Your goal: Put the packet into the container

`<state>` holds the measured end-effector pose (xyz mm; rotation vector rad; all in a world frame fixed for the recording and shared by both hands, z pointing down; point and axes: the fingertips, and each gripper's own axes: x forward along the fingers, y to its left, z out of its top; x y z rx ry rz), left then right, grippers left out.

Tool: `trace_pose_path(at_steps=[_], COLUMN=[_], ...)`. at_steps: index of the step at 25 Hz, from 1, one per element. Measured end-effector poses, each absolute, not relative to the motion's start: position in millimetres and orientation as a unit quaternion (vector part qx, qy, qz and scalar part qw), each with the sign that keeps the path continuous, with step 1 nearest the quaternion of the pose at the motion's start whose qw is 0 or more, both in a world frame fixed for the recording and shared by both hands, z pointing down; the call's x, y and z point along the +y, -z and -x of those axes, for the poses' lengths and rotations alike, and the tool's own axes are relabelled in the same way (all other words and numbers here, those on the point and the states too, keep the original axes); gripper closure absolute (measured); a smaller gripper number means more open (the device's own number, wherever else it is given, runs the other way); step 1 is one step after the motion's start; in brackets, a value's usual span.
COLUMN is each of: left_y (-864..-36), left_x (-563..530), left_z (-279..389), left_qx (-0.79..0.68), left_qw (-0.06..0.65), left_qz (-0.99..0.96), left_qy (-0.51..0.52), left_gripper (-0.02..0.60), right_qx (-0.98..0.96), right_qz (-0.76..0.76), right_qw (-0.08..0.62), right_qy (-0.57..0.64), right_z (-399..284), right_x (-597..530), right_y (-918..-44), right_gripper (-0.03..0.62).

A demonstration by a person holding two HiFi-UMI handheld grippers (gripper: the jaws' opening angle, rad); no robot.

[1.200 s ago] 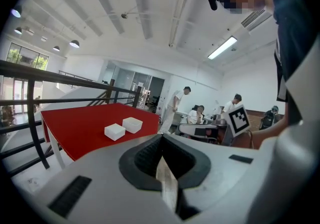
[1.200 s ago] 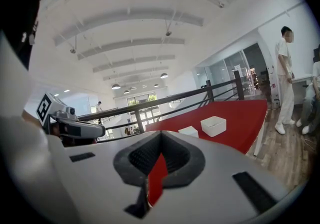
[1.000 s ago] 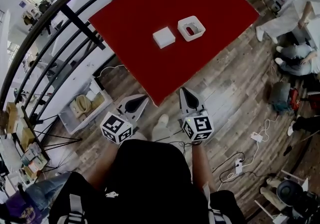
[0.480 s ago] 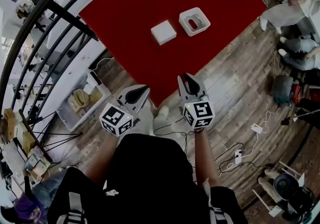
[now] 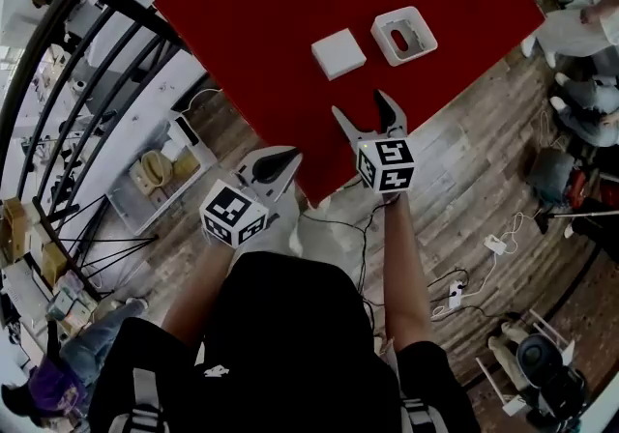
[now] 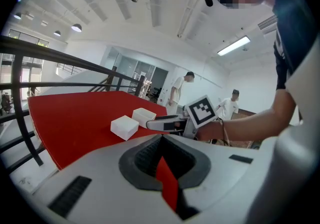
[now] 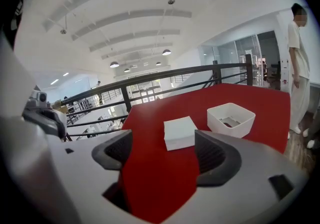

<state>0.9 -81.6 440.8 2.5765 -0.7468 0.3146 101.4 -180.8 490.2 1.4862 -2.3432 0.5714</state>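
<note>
Status: task not started in any material sense; 0 of 2 steps done.

1. The packet (image 5: pixel 338 52), a flat white block, lies on the red surface (image 5: pixel 261 15) in the upper middle of the head view. Nothing touches it.
2. The container (image 5: pixel 423 43), a white open-topped square tub, stands just beside the packet, to its right in the frame. I see no packet inside it.
3. The right gripper (image 5: pixel 366 110) sits at the near edge of the surface, below the packet in the frame and apart from it. Its fingers are opening and stand spread, with only bare red surface between them. In the right gripper view the packet (image 7: pixel 180 133) lines up just beyond the gap.
4. The left gripper (image 5: pixel 286 160) hangs off the surface at lower left, fingers pressed together on nothing.

Outstanding, in my judgement: advance the right gripper, close on the packet, lift it, carry it across to the container and release. The approach looks well aligned.
</note>
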Motion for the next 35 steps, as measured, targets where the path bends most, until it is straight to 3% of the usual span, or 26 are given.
trace_pose_path(at_steps=[4, 11, 25, 35], left_y=[-455.9, -469.8, -483.8, -487.3], left_x=[-95.0, -111.3, -116.0, -126.0], left_z=[1.8, 10.4, 9.1, 4.8], left_qx=[-0.274, -0.281, -0.271, -0.277], left_qw=[0.224, 0.233, 0.248, 0.252], left_qz=[-0.928, -0.923, -0.922, -0.919], left_qy=[-0.119, -0.118, -0.126, -0.126], left_gripper=[0.574, 0.574, 0.574, 0.574], right_qx=[-0.811, -0.795, -0.806, -0.823], right_qz=[-0.517, -0.513, -0.457, -0.418], right_qw=[0.186, 0.240, 0.339, 0.348], right_qy=[-0.202, -0.215, -0.163, -0.164], right_z=[-97.8, -90.3, -99.4, -97.4], right_x=[-221.6, -277.1, -297.2, -294.7], right_y=[-514.1, -557.9, -582.4, -589.8], right_gripper=[0.169, 0.126, 0.118, 0.120])
